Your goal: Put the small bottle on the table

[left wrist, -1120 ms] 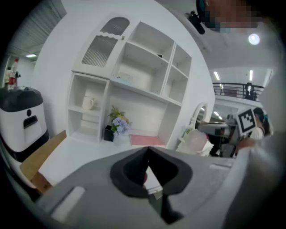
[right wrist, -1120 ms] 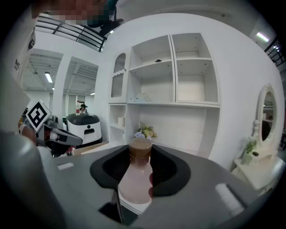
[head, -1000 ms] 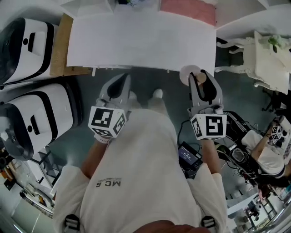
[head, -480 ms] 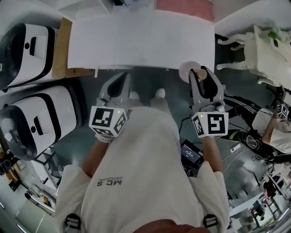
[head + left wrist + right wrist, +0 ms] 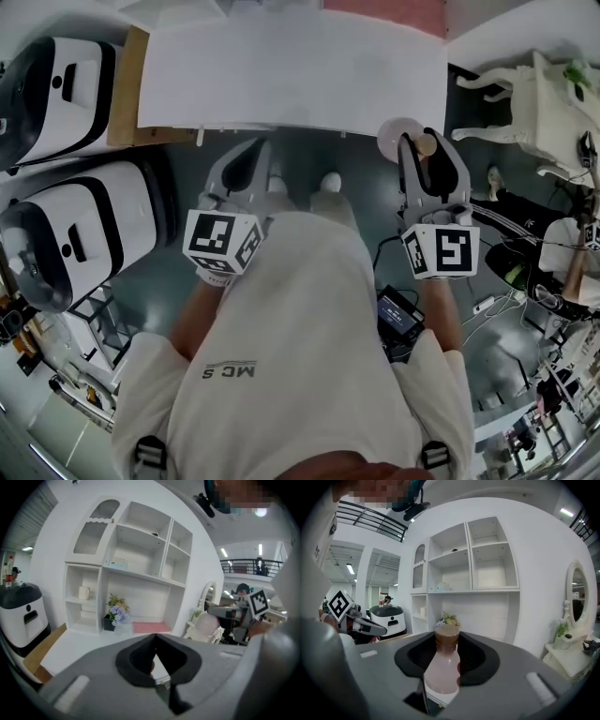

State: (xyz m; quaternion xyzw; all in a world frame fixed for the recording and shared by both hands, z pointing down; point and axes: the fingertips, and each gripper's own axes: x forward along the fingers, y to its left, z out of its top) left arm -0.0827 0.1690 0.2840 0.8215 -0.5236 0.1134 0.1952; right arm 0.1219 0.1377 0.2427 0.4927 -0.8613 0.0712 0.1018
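We grip the bottle (image 5: 442, 667) by its body in the right gripper (image 5: 422, 150), short of the table (image 5: 281, 75). It seems light, smooth and maybe slippery. The left gripper (image 5: 246, 169) is closed and empty.

The small bottle (image 5: 440, 667) has its base hidden within the right gripper (image 5: 446, 639).

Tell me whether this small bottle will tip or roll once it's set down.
The small bottle looks tall and narrow, so it may tip if set down tilted. Its round body would probably roll if toppled.
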